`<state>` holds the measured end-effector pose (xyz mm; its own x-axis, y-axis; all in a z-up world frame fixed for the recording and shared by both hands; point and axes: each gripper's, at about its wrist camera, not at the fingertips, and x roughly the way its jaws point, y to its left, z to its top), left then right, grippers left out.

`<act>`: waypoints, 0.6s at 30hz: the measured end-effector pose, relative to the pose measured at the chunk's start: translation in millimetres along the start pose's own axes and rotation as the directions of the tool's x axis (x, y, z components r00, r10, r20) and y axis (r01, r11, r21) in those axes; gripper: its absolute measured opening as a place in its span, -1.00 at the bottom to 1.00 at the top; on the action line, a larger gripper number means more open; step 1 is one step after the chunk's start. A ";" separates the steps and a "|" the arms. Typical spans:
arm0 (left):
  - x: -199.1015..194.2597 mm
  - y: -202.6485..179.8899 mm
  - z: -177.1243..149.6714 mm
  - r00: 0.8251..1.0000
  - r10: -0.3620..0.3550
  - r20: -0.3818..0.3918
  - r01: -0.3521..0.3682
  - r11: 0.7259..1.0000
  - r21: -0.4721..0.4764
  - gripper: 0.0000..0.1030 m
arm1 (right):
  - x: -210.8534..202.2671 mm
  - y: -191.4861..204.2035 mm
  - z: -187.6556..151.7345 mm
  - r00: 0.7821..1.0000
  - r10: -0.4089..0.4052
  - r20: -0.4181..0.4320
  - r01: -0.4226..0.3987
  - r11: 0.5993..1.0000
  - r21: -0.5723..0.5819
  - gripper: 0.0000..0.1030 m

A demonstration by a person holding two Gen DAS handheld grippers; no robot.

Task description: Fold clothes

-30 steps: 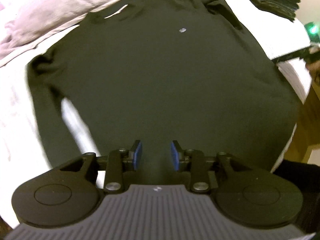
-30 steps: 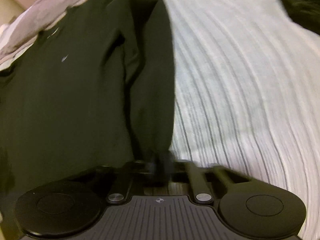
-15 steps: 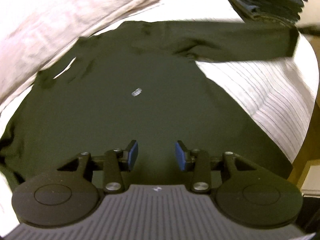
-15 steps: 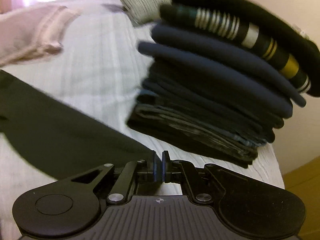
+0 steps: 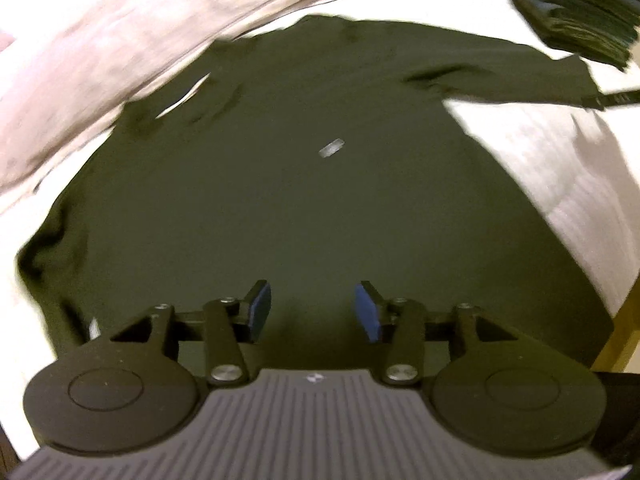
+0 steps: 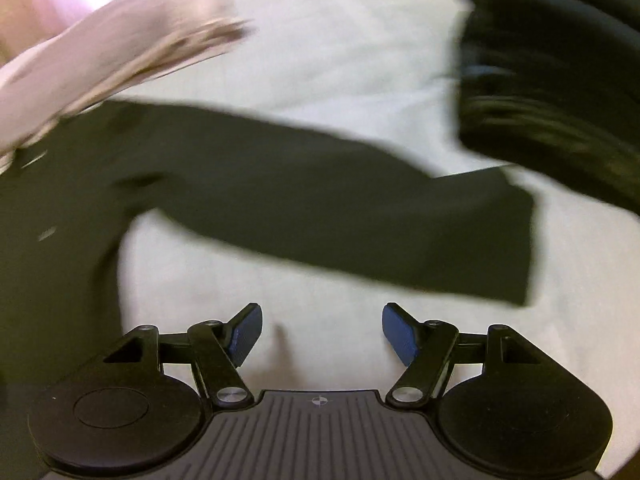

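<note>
Half a second earlier the right hand-held gripper (image 6: 320, 334) was pinched shut on the cuff; now its blue pads stood wide apart over bare bed (image 6: 340, 68), holding nothing, and the sleeve (image 6: 320, 208) lay released, stretched from the left of the right-wrist frame to its cuff at centre right. In the same span the left hand-held gripper (image 5: 312, 312) had barely shifted: its jaws were parted and empty, hovering low over the hem of the shirt (image 5: 280, 208).

That shirt filled the middle of the left-wrist frame, front up, a small pale mark (image 5: 331, 147) on the chest, collar toward the upper left beside a rumpled pink cover (image 5: 120, 48). Its other sleeve ran down the left edge of the frame, close against the body. The stretched sleeve reached the upper right, ending just short of a stack (image 5: 576, 8) of dark folded garments, which probably sat there as finished pieces.

Spreading the sleeve straight out looked like a way to flatten the shirt and make clean fold lines possible. The shirt itself lay open, unfolded. Motion blur in the right-wrist view left the exact gap between cuff and stack unclear.
</note>
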<state>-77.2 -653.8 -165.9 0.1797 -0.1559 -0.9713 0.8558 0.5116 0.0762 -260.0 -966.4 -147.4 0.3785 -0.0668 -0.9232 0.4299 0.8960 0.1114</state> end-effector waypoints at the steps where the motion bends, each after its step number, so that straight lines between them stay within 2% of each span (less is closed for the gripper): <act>1: -1.5 5.8 -5.6 1.000 0.013 -0.005 -0.013 1.000 -0.016 -0.15 | -1.3 20.5 -3.2 1.000 0.017 0.002 -0.017 1.000 -0.022 0.35; 3: -5.3 21.6 -22.7 0.999 0.048 -0.019 -0.049 0.998 -0.050 -0.09 | -3.9 61.4 -9.7 0.999 0.051 0.006 -0.050 0.997 -0.066 0.35; 8: -7.9 83.4 -90.8 0.989 0.137 -0.053 -0.143 0.978 -0.152 0.25 | -10.5 163.6 -26.0 0.991 0.135 0.008 -0.132 0.975 -0.177 0.36; 11: -0.8 123.5 -136.7 0.982 0.168 -0.084 -0.182 0.962 -0.202 0.26 | -17.2 225.0 -37.0 0.988 0.154 0.015 -0.148 0.967 -0.208 0.37; 12: 3.9 136.9 -152.9 0.981 0.167 -0.097 -0.184 0.960 -0.211 0.26 | -19.2 245.0 -42.2 0.988 0.154 0.016 -0.147 0.967 -0.209 0.49; 13: 7.8 148.3 -167.8 0.984 0.151 -0.096 -0.169 0.961 -0.217 0.26 | -19.4 265.7 -48.9 0.988 0.154 0.010 -0.149 0.966 -0.213 0.66; 16: 17.3 176.5 -210.4 0.993 0.092 -0.078 -0.107 0.971 -0.214 0.25 | -16.4 328.9 -70.4 0.987 0.159 -0.023 -0.160 0.959 -0.235 0.70; 18: 17.1 184.6 -233.6 0.999 0.026 -0.035 -0.032 0.984 -0.173 0.25 | -11.7 371.0 -83.6 0.984 0.165 -0.065 -0.177 0.949 -0.263 0.70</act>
<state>-29.5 -364.6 -221.1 0.1849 -0.1128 -0.9762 0.7526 0.6551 0.0669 -173.5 -596.5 -126.1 0.3905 0.1107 -0.9139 0.1256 0.9771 0.1720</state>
